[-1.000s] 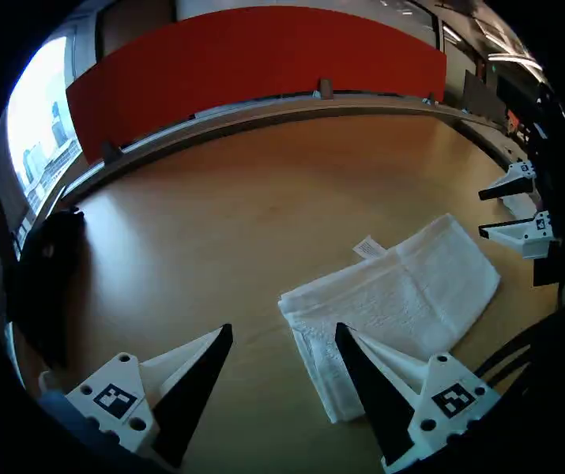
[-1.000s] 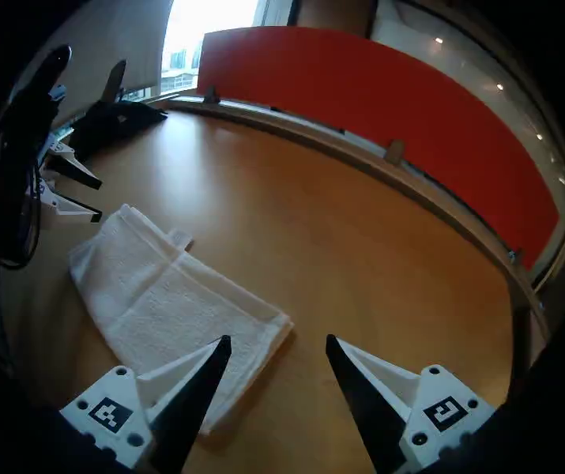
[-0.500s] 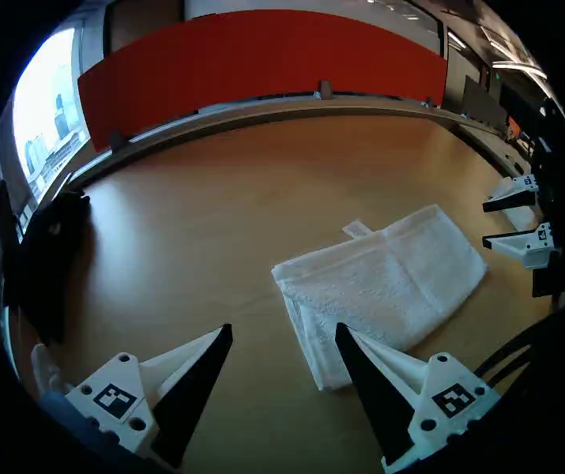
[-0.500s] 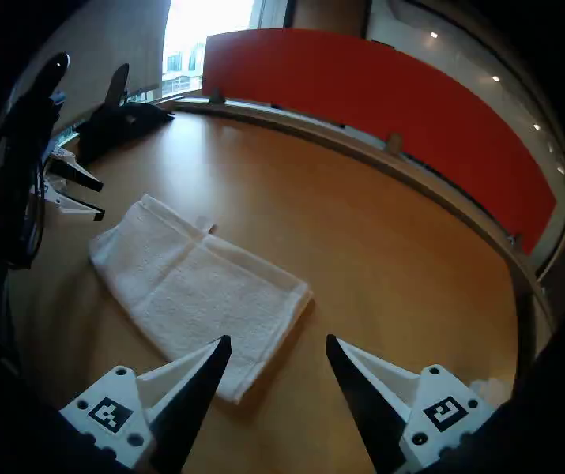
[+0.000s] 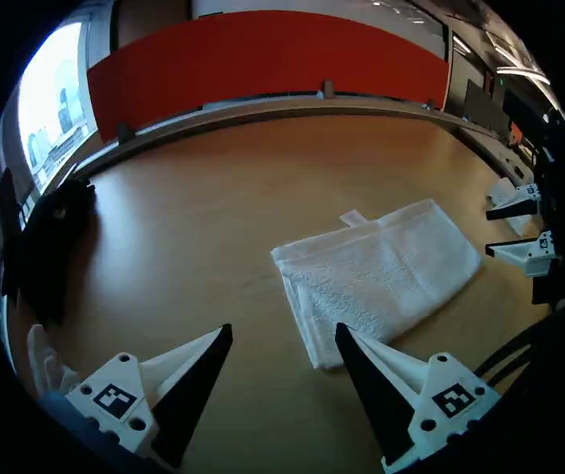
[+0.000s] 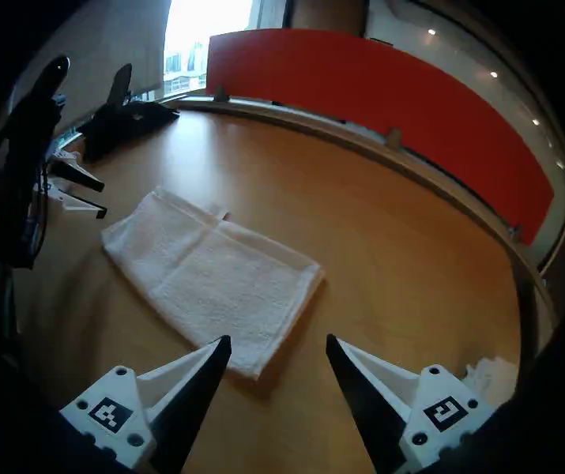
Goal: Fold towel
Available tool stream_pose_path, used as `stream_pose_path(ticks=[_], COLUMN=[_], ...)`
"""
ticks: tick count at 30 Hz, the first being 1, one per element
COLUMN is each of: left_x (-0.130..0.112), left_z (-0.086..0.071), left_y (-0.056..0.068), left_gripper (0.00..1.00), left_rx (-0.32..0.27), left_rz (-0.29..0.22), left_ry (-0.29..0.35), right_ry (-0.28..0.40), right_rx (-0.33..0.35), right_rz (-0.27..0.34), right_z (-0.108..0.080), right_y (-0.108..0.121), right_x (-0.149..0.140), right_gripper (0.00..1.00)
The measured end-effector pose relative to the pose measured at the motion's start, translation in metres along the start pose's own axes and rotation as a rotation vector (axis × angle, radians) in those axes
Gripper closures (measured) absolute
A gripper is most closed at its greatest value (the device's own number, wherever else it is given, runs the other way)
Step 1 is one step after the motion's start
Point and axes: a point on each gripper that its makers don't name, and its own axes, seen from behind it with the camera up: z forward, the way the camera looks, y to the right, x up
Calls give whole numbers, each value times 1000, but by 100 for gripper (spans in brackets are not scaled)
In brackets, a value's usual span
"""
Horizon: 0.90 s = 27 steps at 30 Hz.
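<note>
Left tool [image 5: 282, 325] and right tool [image 6: 277, 338] are wide open, gripping nothing, at opposite ends of the folded towel [image 5: 377, 272], which lies flat on the tabletop [image 5: 227, 205] with bare wood around it.

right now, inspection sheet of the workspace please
surface: wooden table, curved far edge
job's things: towel, white, folded, lying flat; tag sticks out at one edge
clutter: black stand at the window end; small white cloth near the table edge
claws: left claw open, empty; right claw open, empty; neither grips the towel
cables: dark loop beside the left claw, likely a cable
surroundings: red panel behind the table; window
</note>
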Motion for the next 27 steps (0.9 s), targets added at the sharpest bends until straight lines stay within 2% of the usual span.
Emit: stream_pose_path(ticks=[9,18,27], left_x=[-12,-31,-44], left_z=[-15,-37,-51], left_y=[-14,-33,-43], left_gripper=[3,3,3], left_rx=[39,85,115], left_rz=[-35,-101,-131], left_ry=[4,5,-1], right_ry=[-3,-5,-3], right_rx=[39,69,87], right_rz=[-41,-70,-85], right_z=[4,10,15], right_y=[-9,-15,-19], right_x=[2,5,9], right_gripper=[7,7,7])
